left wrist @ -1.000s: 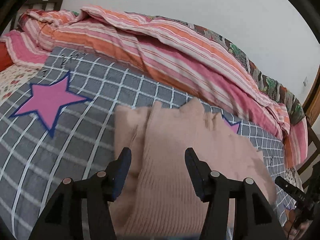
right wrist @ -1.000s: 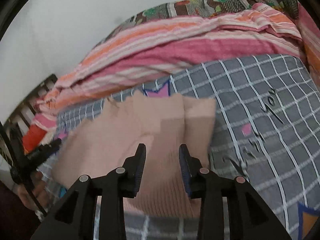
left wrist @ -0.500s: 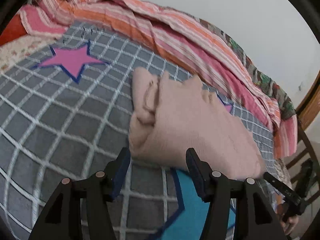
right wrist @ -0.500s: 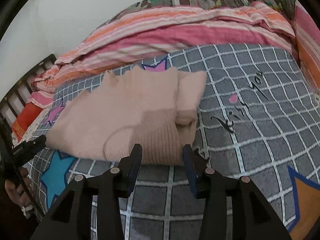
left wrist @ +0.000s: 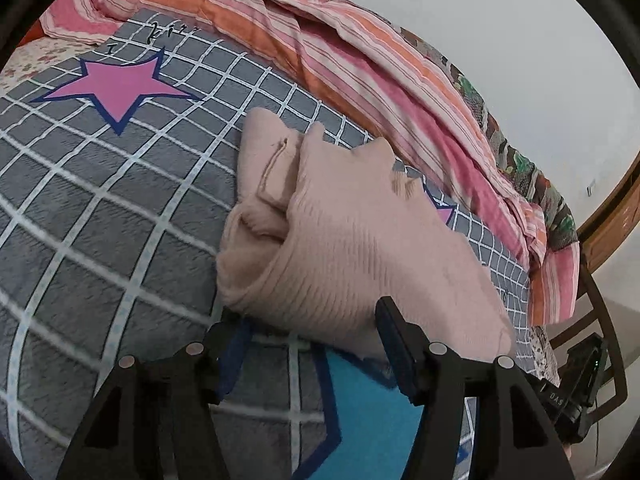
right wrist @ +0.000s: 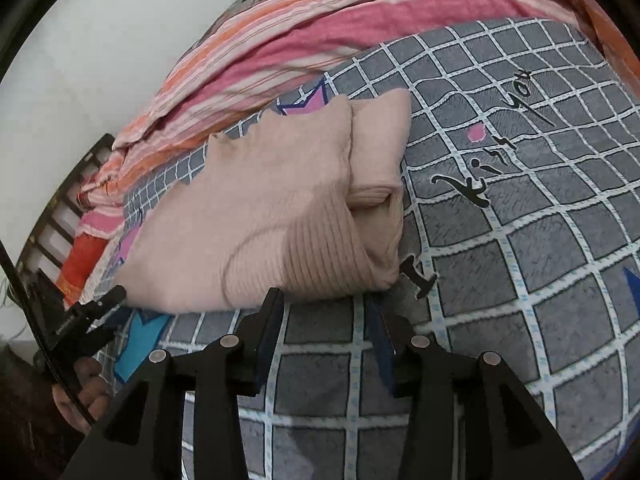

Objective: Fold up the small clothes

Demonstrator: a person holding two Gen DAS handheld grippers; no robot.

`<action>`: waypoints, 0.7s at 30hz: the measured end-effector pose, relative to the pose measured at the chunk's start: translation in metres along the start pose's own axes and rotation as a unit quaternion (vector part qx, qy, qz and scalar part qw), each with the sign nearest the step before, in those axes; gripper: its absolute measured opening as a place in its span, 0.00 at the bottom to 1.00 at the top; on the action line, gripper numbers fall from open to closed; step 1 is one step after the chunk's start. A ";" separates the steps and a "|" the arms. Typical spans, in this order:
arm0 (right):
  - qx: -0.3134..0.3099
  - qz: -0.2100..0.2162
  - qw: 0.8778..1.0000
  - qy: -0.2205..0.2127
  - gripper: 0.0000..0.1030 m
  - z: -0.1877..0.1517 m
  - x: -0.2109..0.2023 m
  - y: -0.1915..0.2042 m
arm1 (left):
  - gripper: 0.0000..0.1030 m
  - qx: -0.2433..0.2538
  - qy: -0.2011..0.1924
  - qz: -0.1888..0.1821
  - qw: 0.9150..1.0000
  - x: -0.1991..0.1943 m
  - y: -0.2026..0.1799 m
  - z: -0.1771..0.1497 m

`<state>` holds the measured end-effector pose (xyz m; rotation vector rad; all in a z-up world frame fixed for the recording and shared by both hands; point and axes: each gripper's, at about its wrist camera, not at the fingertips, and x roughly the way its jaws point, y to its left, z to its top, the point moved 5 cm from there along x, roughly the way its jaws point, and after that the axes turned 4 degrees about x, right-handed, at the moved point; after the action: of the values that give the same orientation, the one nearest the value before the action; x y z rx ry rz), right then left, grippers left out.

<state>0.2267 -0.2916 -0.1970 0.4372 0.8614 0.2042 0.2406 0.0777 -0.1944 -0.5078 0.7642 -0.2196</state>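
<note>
- The pink knitted garment [left wrist: 352,248] lies folded on the grey checked blanket [left wrist: 100,240], near the striped quilt [left wrist: 360,68] bunched along the wall.
- The left gripper [left wrist: 312,340] is at the near edge of the garment. Its jaws stand apart and have just been opening; the ribbed hem is right at the tips, but the pads do not press on it.
- The right gripper [right wrist: 326,312] stands just before the other near corner [right wrist: 360,264]. Its jaws are half open and hold nothing; only blanket shows between them.
- A hand [right wrist: 86,396] holds the left gripper's handle.
</note>
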 end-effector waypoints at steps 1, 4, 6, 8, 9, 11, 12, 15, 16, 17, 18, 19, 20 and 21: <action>0.000 0.000 1.000 0.001 0.42 0.002 0.002 0.000 | 0.58 -0.003 0.000 -0.001 1.000 0.004 0.000 0.004; 0.008 0.004 1.000 0.003 0.44 0.008 0.010 0.001 | 0.58 -0.020 -0.001 -0.003 1.000 0.012 0.004 0.012; 0.021 0.011 1.000 0.002 0.46 0.014 0.014 0.001 | 0.57 -0.024 -0.004 -0.002 1.000 0.015 0.005 0.017; 0.026 0.015 1.000 0.002 0.46 0.019 0.018 0.001 | 0.56 -0.028 -0.008 0.002 1.000 0.019 0.005 0.020; 0.030 0.016 0.999 0.002 0.46 0.022 0.020 0.001 | 0.56 -0.029 -0.010 0.004 1.000 0.020 0.005 0.021; 0.038 0.021 0.999 0.001 0.46 0.026 0.022 0.001 | 0.56 -0.029 -0.011 0.007 0.999 0.022 0.005 0.023; 0.042 0.024 0.999 0.000 0.46 0.028 0.024 0.001 | 0.54 -0.029 -0.012 0.009 0.999 0.022 0.005 0.024; 0.051 0.025 0.998 -0.005 0.45 0.033 0.028 0.001 | 0.41 -0.034 -0.014 0.019 0.999 0.023 0.008 0.024; 0.052 0.022 0.998 -0.007 0.34 0.033 0.028 0.000 | 0.33 -0.038 -0.014 0.021 0.999 0.022 0.010 0.024; 0.050 0.014 0.999 -0.014 0.24 0.033 0.028 0.000 | 0.28 -0.045 -0.014 0.016 0.999 0.022 0.012 0.023; 0.049 0.014 0.999 -0.014 0.13 0.033 0.029 0.000 | 0.19 -0.050 -0.013 0.006 0.999 0.022 0.014 0.023; 0.050 0.019 0.998 -0.013 0.12 0.032 0.029 0.000 | 0.13 -0.056 -0.014 -0.005 0.998 0.021 0.015 0.022; 0.051 0.019 0.998 -0.019 0.11 0.032 0.027 0.000 | 0.12 -0.057 -0.016 -0.011 0.998 0.020 0.015 0.021; 0.049 0.020 0.998 -0.024 0.10 0.032 0.025 0.000 | 0.11 -0.055 -0.019 -0.011 0.998 0.019 0.014 0.021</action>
<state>0.2675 -0.2923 -0.1960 0.5483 0.8176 0.1877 0.2689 0.0907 -0.1999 -0.6239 0.7358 -0.1890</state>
